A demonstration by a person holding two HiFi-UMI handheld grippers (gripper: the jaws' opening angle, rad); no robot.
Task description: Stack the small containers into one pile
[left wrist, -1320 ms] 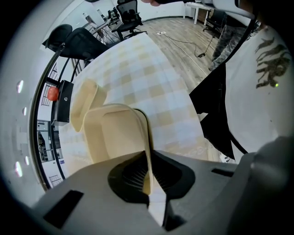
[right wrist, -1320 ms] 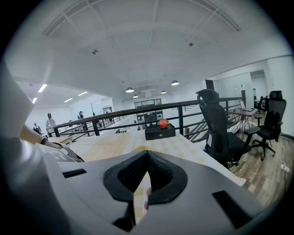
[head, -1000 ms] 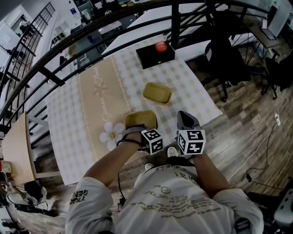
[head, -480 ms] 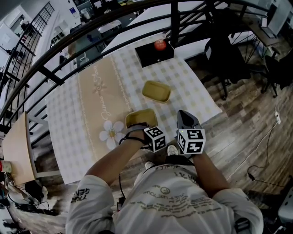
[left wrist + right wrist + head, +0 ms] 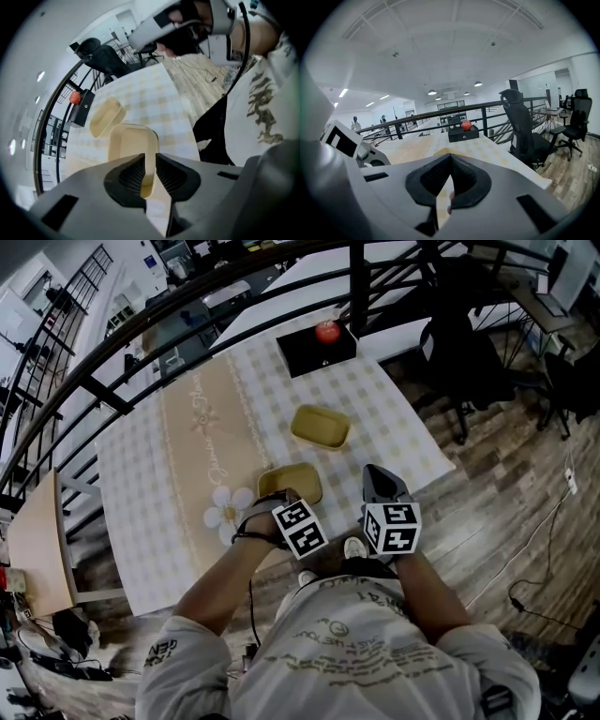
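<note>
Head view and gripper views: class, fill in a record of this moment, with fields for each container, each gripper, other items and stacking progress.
near yellow container: by the table's near edge, its wall gripped
far yellow container: alone on the checked tablecloth, apart from the near one
left gripper: shut on the near yellow container's wall
right gripper: jaws together, holding nothing
black box: far edge, red round object on top
stack: not yet begun

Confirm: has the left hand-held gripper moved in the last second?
Yes, slightly: the left hand-held gripper, shut on the near container, swung left toward the cloth's flower print.
</note>
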